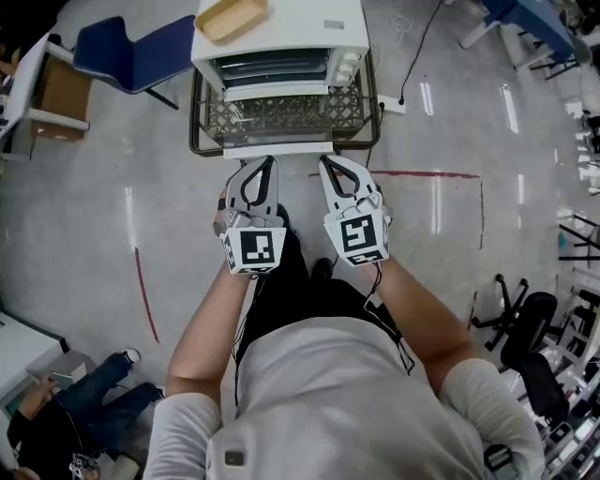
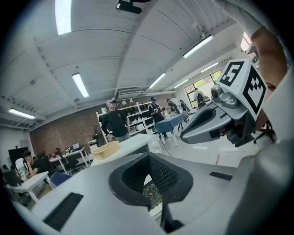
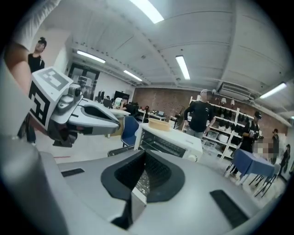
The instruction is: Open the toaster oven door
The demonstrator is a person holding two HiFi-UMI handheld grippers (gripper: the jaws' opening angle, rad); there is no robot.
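Observation:
The white toaster oven [image 1: 281,37] stands on a dark wire-mesh cart [image 1: 281,117] straight ahead, with a tan basket [image 1: 230,17] on its roof. Its dark glass door [image 1: 272,67] faces me and looks closed in the right gripper view [image 3: 161,144]. My left gripper [image 1: 269,161] and right gripper [image 1: 325,161] are held side by side in the air just short of the cart's near white edge [image 1: 278,148], touching nothing. Both are shut and empty. From the left gripper view [image 2: 163,213] the right gripper [image 2: 202,126] shows beside it; the right gripper view [image 3: 131,209] shows the left one [image 3: 92,121].
A blue chair [image 1: 131,52] stands left of the cart. A power strip and cable [image 1: 394,103] lie to its right, and red tape [image 1: 403,174] marks the floor. A seated person [image 1: 84,403] is at lower left, an office chair [image 1: 525,337] at right. People stand by shelves [image 3: 200,117] behind.

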